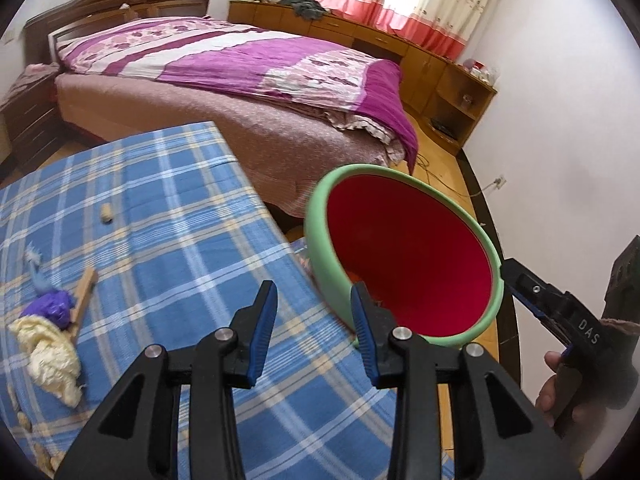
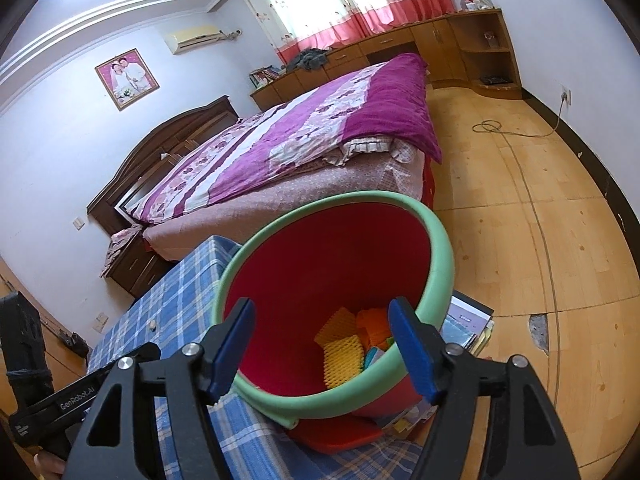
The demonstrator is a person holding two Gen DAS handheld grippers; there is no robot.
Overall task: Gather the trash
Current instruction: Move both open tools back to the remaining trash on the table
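A red bin with a green rim (image 1: pixel 404 256) stands beside the table's right edge; in the right wrist view the bin (image 2: pixel 320 264) holds yellow and orange foam pieces (image 2: pixel 344 344). On the blue plaid tablecloth (image 1: pixel 168 216) lie a cream crumpled wad (image 1: pixel 48 356), a purple wad (image 1: pixel 54 306), a wooden stick (image 1: pixel 84 296) and a small cork-like bit (image 1: pixel 106 214). My left gripper (image 1: pixel 314 332) is open and empty over the table near the bin. My right gripper (image 2: pixel 324 350) is open and empty, just above the bin's near rim; it also shows at the right of the left wrist view (image 1: pixel 552 304).
A bed with a purple quilt (image 1: pixel 248 64) stands behind the table. Wooden cabinets (image 1: pixel 432 68) line the far wall. Papers (image 2: pixel 468 324) lie on the wooden floor by the bin. A cable (image 2: pixel 532 200) runs across the floor.
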